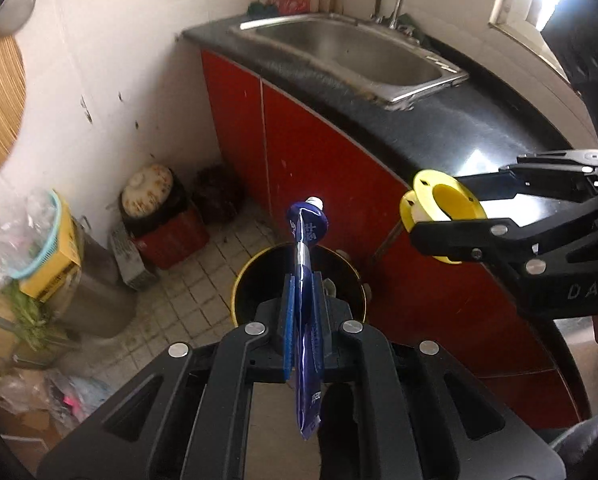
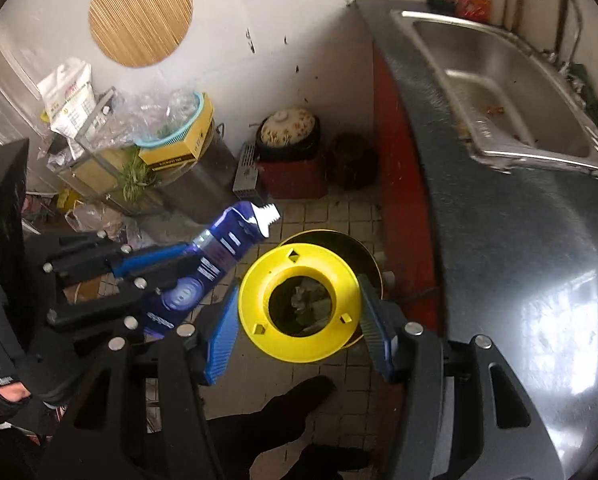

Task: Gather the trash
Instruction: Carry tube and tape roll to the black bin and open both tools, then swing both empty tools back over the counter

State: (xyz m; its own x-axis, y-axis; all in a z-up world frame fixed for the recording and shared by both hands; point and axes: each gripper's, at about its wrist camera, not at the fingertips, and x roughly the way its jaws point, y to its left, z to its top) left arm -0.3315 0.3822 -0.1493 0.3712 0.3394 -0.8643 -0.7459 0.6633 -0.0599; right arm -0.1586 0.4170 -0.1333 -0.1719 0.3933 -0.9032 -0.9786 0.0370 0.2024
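My left gripper (image 1: 303, 280) is shut on a flattened blue tube (image 1: 306, 236) with a white threaded neck, held edge-on and pointing forward. Directly below it on the floor stands a black trash bin with a yellow rim (image 1: 235, 292). My right gripper (image 2: 299, 292) is shut on a yellow plastic spool (image 2: 255, 300), its blue pads (image 2: 223, 332) pressing on either side of the flange. Through the spool's hole I see the bin (image 2: 357, 248) with scraps inside. The left gripper (image 2: 179, 264) and tube (image 2: 219, 244) hang just left of the spool. In the left wrist view the right gripper (image 1: 447, 204) carries the spool (image 1: 455, 196) at the right.
A dark countertop (image 1: 439, 120) with a steel sink (image 1: 355, 52) and red cabinet doors (image 1: 319, 152) runs along the right. A lidded clay pot on a red box (image 1: 167, 236), a steel canister (image 1: 95, 296) and boxes crowd the left wall. A person's dark foot (image 2: 295, 400) stands near the bin.
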